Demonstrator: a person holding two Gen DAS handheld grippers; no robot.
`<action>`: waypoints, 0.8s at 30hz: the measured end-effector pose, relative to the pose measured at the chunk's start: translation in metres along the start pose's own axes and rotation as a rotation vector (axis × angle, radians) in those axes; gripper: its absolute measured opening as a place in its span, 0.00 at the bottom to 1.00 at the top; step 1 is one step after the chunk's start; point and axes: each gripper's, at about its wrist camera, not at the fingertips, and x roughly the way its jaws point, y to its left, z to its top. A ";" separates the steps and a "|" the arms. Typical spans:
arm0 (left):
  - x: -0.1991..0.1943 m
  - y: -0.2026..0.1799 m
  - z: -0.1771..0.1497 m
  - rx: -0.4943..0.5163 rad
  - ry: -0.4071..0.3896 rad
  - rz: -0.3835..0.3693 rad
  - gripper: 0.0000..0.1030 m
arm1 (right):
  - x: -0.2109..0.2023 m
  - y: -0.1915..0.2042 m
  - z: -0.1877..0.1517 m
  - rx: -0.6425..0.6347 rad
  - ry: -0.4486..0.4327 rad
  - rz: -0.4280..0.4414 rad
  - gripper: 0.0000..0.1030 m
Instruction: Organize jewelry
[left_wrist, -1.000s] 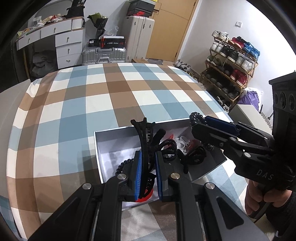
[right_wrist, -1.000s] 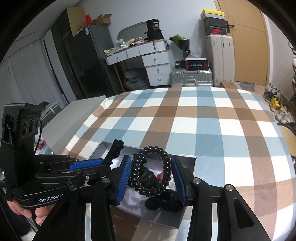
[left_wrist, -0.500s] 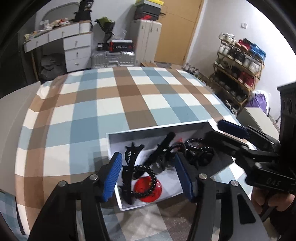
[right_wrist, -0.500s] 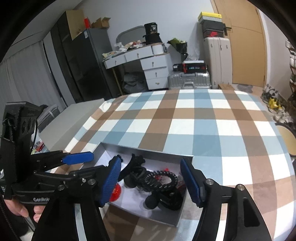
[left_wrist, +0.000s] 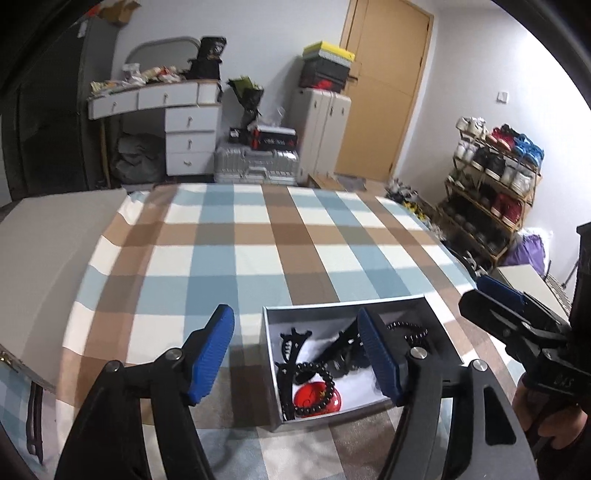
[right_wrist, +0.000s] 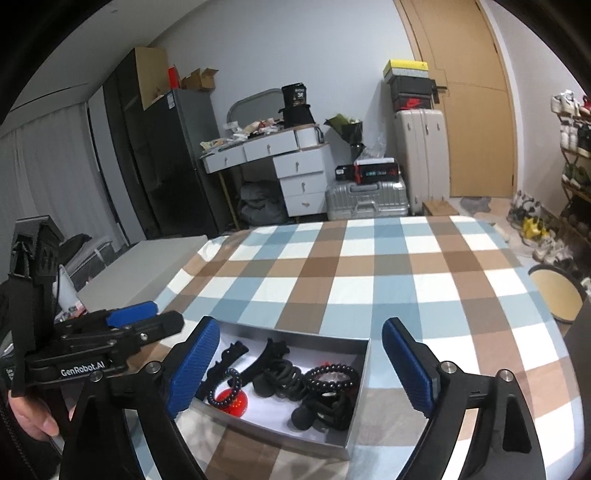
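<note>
A grey open box (left_wrist: 269, 369) (right_wrist: 354, 428) with a white floor sits on the checked cloth near the front edge. It holds black hair clips (left_wrist: 291, 350) (right_wrist: 229, 356), black bead bracelets (left_wrist: 319, 384) (right_wrist: 332, 374), black hair ties (right_wrist: 325, 411) and a red round piece (left_wrist: 314, 398) (right_wrist: 232, 402). My left gripper (left_wrist: 295, 350) is open and empty, raised above the box's left side. My right gripper (right_wrist: 299, 363) is open and empty, raised above the box.
The checked cloth (left_wrist: 258, 251) (right_wrist: 369, 269) covers the table to its far edge. A grey flat surface (left_wrist: 48, 243) lies at the left. Beyond are a white desk (right_wrist: 280, 162), suitcases (right_wrist: 369, 199) and a shoe rack (left_wrist: 491, 192).
The left gripper let go of a black hair clip and the right let go of a bead bracelet; both now lie in the box. Both grippers opened wide and drew up and back.
</note>
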 end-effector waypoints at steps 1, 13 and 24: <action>-0.003 -0.001 0.000 0.001 -0.022 0.007 0.65 | -0.001 0.000 0.001 0.002 -0.009 0.001 0.91; -0.030 0.014 -0.010 -0.092 -0.421 0.213 0.84 | -0.029 -0.010 -0.013 -0.008 -0.290 -0.031 1.00; -0.007 0.004 -0.031 0.010 -0.387 0.247 0.84 | -0.027 0.001 -0.034 -0.138 -0.341 -0.097 1.00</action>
